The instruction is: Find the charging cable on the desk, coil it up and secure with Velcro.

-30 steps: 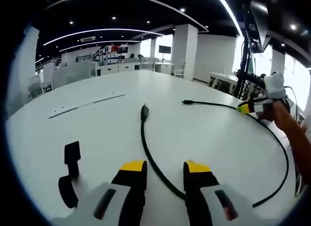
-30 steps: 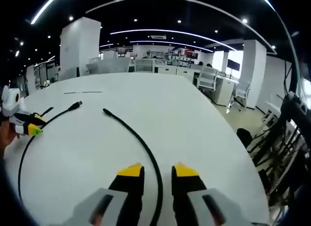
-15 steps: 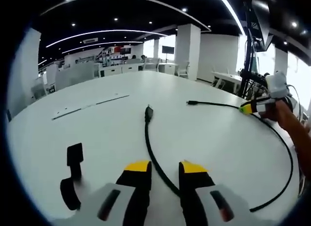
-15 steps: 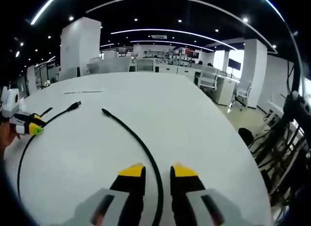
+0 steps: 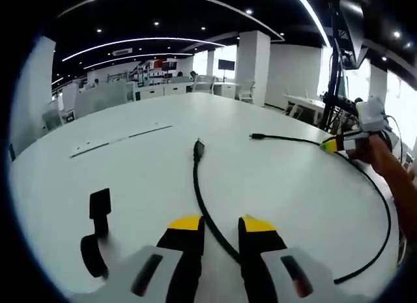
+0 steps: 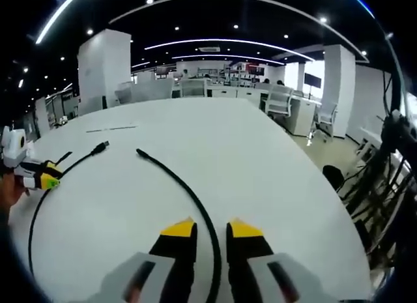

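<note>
A black cable [image 5: 203,208] lies in a wide arc on the white desk [image 5: 130,179]. In the left gripper view, the left gripper [image 5: 218,226] has its 2 yellow-tipped jaws close on either side of the cable, near the end with the larger plug [image 5: 198,148]; whether the jaws actually pinch the cable cannot be told. A black strap [image 5: 96,231] lies on the desk just left of this gripper. In the right gripper view, the right gripper [image 6: 211,230] straddles the other stretch of the cable [image 6: 189,202] the same way, its grip equally unclear. That stretch runs ahead to the smaller plug [image 6: 139,152], with the larger plug [image 6: 101,146] lying near it.
</note>
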Tool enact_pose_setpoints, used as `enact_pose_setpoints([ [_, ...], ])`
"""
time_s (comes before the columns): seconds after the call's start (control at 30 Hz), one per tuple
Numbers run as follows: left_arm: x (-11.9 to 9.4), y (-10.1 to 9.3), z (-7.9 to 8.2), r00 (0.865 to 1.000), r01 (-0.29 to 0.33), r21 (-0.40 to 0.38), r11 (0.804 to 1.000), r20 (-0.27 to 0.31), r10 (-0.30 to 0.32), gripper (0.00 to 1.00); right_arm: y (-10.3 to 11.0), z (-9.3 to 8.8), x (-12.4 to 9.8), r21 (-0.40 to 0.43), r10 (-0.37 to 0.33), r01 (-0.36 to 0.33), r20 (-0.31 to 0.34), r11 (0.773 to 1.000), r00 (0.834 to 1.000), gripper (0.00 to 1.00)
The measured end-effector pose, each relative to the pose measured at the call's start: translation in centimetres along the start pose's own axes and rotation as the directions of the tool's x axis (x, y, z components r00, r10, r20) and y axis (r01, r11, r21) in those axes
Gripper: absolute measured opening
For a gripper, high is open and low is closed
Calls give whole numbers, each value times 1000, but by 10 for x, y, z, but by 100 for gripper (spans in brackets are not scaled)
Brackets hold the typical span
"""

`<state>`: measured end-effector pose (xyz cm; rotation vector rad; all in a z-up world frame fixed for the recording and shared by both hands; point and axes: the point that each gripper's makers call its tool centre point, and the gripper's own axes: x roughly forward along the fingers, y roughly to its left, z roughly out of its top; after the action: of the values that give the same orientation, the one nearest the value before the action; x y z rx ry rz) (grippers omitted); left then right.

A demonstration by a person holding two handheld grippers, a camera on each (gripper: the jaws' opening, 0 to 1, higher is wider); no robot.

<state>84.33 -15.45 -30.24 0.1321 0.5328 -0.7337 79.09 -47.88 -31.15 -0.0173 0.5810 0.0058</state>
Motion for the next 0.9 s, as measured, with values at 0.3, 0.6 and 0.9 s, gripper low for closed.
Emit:
enact_pose_setpoints([
  [0.3,-8,-7,-4,1000,-4,-32,999,-8,4,22,1,-1,-1,0,1,-1,2,1000,1000,18],
  [0.6,-11,-11,-6,1000,-26,-22,999,9,26,18,1,0,0,-2,-1,1,4,1000,1000,15],
  [0.9,-12,-7,-6,998,-53,9,999,16,53,12,1,0,0,0,-9,9,11,1000,1000,11],
])
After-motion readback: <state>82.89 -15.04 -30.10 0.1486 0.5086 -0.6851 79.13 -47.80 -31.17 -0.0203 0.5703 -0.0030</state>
